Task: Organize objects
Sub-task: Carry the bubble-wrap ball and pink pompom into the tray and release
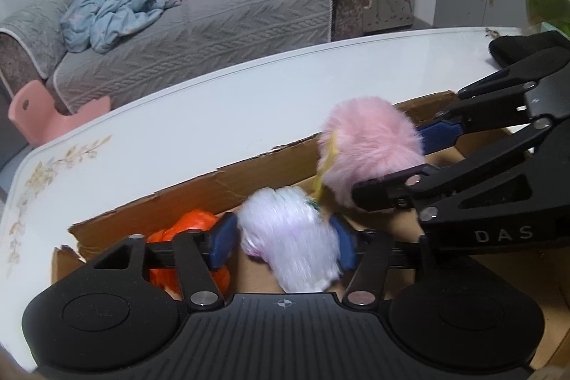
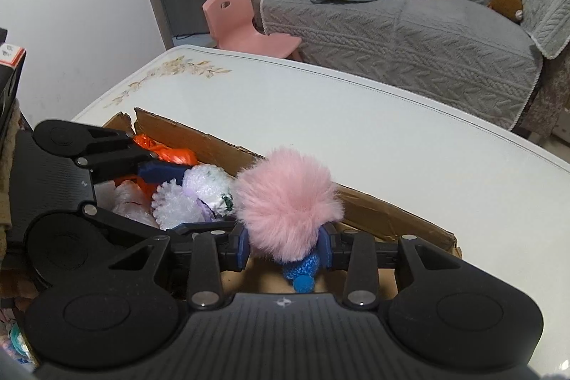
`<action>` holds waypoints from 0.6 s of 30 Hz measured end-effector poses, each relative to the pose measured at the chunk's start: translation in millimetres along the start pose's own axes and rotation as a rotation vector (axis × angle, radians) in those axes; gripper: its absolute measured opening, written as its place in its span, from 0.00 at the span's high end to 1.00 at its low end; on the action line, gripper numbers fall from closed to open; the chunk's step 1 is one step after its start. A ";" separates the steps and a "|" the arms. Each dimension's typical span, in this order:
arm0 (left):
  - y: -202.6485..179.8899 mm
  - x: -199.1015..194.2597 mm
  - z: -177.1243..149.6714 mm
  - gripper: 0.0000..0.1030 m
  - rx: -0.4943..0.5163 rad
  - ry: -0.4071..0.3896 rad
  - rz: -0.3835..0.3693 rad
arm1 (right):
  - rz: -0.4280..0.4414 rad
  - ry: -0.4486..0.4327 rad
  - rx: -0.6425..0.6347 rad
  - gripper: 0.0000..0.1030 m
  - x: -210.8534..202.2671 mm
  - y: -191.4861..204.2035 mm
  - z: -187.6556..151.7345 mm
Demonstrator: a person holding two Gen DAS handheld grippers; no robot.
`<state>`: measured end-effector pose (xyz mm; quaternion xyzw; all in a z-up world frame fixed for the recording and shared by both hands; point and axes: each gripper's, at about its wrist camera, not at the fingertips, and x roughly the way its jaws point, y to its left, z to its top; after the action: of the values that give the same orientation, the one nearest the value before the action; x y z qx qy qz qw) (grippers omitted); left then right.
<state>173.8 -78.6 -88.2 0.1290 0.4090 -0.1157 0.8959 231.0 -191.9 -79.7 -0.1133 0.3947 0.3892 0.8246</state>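
I'm at the drop-off step: both grippers hang over the cardboard box [image 2: 374,219] on the white tabletop [image 2: 356,116]. My right gripper [image 2: 286,246] has its jaws clenched on the pink pompom [image 2: 288,205], which carries a blue crocheted piece [image 2: 301,271] underneath; it sits just above the box's open top. My left gripper [image 1: 285,239] has its jaws released, standing apart from the white fluffy ball [image 1: 290,241] between them; that ball looks blurred, so I judge it is dropping into the box. Next I reckon the right jaws need to part over a free patch of the box floor, then both grippers lift clear of the walls. Count in the box: one orange plastic bundle [image 2: 171,154], two white fluffy balls as seen from the right wrist, one pale pink bag-like thing [image 2: 128,202], one pink pompom in hand
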 end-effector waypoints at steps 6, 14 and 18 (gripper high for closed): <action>2.1 -1.9 -0.4 0.29 0.000 0.011 -0.002 | -0.008 0.017 -0.010 0.62 -1.0 1.0 1.2; 6.5 -13.3 2.5 0.23 -0.027 0.008 -0.003 | -0.023 0.017 -0.034 0.52 -10.0 5.3 8.3; 7.3 -20.1 3.4 0.22 -0.032 0.006 0.001 | -0.024 0.013 -0.043 0.50 -13.5 8.1 10.9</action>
<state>165.6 -70.8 -69.7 0.1153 0.4132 -0.1082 0.8968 226.0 -188.6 -61.5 -0.1382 0.3904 0.3870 0.8239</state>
